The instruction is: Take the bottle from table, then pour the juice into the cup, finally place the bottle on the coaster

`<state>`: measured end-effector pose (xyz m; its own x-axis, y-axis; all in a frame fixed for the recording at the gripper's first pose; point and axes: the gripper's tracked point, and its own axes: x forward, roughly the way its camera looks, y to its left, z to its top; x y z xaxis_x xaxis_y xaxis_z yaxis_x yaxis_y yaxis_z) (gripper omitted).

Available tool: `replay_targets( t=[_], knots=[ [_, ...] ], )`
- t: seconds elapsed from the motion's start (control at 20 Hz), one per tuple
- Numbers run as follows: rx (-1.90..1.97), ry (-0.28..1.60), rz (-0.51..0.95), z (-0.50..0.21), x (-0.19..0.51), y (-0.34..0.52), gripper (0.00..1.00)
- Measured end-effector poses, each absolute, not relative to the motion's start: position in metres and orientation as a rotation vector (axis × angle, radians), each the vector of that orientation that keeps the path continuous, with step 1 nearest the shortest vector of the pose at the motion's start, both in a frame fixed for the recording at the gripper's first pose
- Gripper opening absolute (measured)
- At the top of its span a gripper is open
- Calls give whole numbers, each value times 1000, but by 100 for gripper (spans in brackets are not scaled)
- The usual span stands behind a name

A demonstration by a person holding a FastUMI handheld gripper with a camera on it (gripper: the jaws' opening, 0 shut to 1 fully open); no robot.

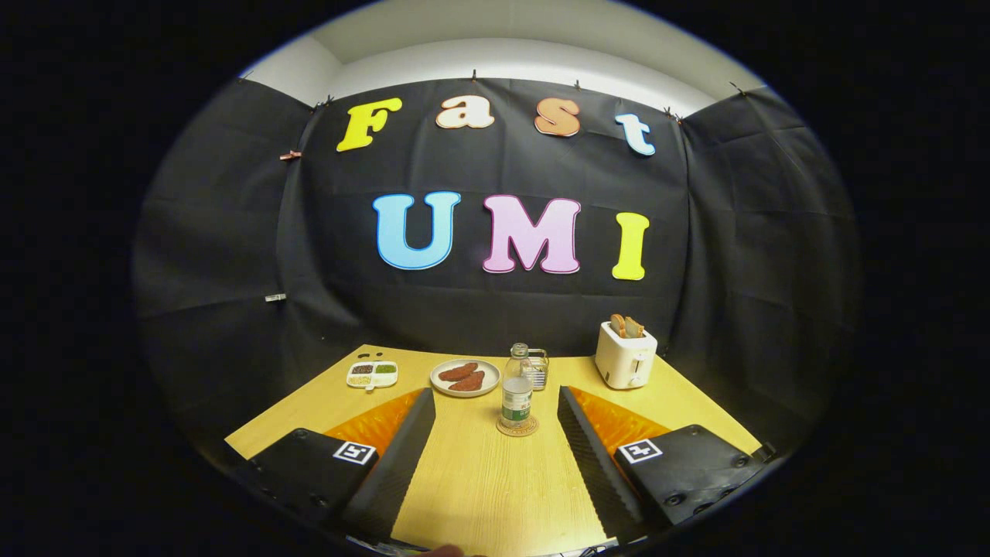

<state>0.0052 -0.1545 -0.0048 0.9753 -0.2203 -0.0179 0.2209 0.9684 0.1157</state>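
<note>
Gripper (495,433) wide open, empty; bottle (517,391) on coaster (517,427) ahead looks light and slick, so I'd grab mid-body.

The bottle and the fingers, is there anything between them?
No. In the gripper view only bare table lies between the open fingers and the bottle on its coaster.

bare table (479,480) ahead, bottle (517,391) seemingly beyond

A white toaster (626,355) holding two bread slices stands on the wooden table (495,480). Well left of the toaster sits a plate (465,377) with two brown patties. Farther left lies a divided condiment tray (372,374).
</note>
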Motion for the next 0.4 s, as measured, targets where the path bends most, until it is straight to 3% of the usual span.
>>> replay_targets(
  t=[0.4],
  knots=[
    [95, -3, -199, -3, 1, -123, 98]
  ],
)
